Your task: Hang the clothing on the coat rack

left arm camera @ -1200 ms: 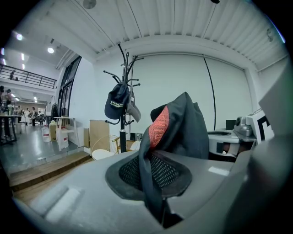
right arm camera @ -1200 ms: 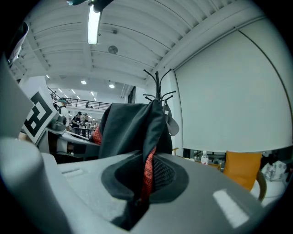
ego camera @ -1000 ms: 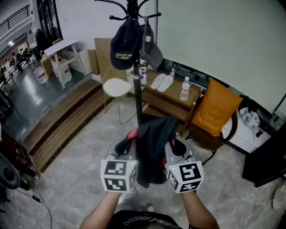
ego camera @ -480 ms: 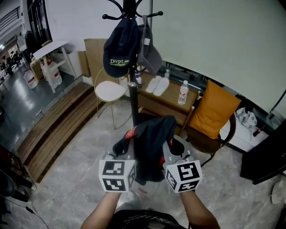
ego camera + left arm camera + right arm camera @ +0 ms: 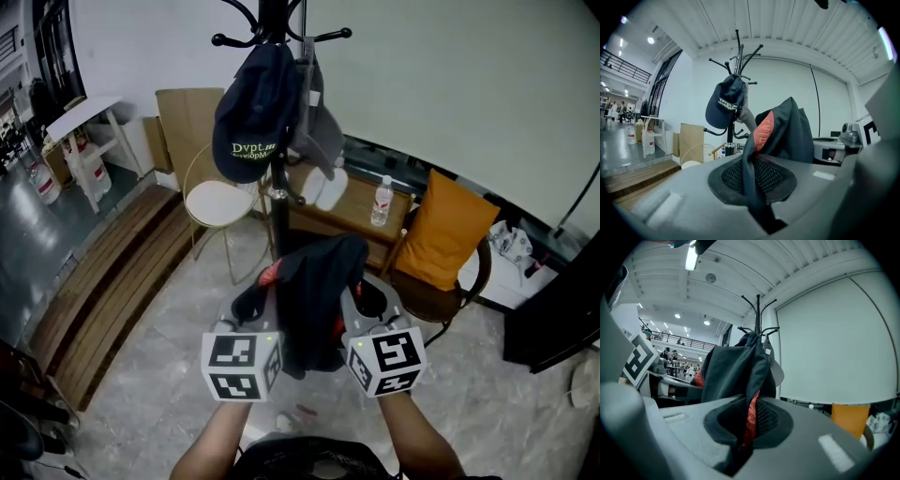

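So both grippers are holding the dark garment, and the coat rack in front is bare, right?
Not quite. The coat rack isn't bare: the head view shows a dark cap and a grey cap hanging on it. The left gripper and right gripper are indeed both holding the dark garment.

- Cap (image 5: 255,122), hung on the coat rack (image 5: 277,202): pale lettering "Dvpt." on the front panel. A smaller line beneath it is too fine to read.
- Same cap in the left gripper view (image 5: 724,105): print visible, not legible.
- Water bottle (image 5: 380,202): label unreadable.
- Cubes of the left gripper (image 5: 255,305) and right gripper (image 5: 367,300): black-and-white square coded markers, with no letters or digits.
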Tool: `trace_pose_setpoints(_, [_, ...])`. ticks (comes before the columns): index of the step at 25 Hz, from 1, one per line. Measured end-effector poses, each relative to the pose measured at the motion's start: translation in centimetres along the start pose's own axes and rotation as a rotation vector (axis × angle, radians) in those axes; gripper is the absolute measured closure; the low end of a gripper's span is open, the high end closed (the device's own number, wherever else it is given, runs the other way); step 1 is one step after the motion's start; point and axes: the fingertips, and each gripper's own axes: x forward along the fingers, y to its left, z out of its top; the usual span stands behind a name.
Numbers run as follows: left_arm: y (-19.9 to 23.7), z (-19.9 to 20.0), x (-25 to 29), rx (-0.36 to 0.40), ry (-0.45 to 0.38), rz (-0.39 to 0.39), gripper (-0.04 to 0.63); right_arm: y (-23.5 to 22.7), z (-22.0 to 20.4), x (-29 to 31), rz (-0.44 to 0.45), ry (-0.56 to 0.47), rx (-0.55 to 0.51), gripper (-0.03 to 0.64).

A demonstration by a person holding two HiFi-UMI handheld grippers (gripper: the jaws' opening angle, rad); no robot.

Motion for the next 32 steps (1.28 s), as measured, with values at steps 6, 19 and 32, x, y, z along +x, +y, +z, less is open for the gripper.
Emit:
trace_pose_setpoints(6, [2.0,1.0,1.6,0.009,-0.014,-0.051,0.568,0.2,0.7,2.5,-0.054,-0.004,-0.009,0.591])
trace_pose_setpoints(19, [4.9,1.6,3.6,0.0,-0.025,-0.053,0.568,0.3,0.8,5.9,-0.066,-0.008,-0.022,0.591])
trace_pose_setpoints(32, [5.1,1.8,8.1,-0.013,-0.028,0.04,0.568,-3.0,0.4,9.9,0.033,-0.006,-0.044,0.591])
